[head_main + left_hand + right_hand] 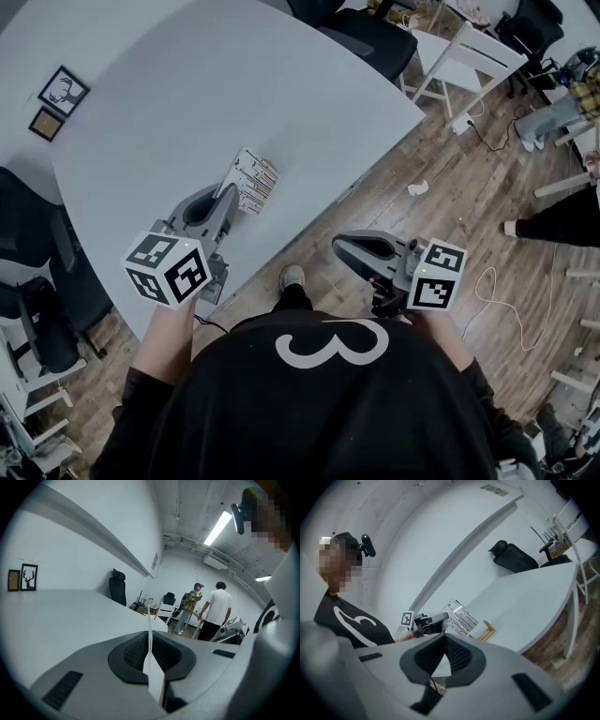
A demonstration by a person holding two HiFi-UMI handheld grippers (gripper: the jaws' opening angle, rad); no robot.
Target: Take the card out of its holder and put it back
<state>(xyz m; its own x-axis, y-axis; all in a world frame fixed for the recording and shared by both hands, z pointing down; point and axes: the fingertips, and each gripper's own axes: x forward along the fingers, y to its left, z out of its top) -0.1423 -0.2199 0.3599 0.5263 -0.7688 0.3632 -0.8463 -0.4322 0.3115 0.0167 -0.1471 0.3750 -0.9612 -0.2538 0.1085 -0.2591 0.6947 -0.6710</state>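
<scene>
White printed card (253, 178), lined with dark rows of text, is pinched in my left gripper (227, 190). In the left gripper view the fingers (131, 656) are nearly together and clamped on it, and the card shows edge-on as a thin upright sheet running out between the dark pads.

I am holding it over the pale grey desk (187, 112), close to the desk's curved near edge. From the right gripper view, a small light-wood holder (488, 631) rests on the desk just beside the card's lower corner. I cannot tell whether card and holder touch, but the card is not standing in the holder.

My right gripper (339, 247) hangs off the desk, over the wooden plank floor (450, 187), apart from the card. Its fingers meet at the tips with nothing between them.

Two dark-framed pictures (64, 91) lie at the far left corner of the desk, well apart from everything else.
</scene>
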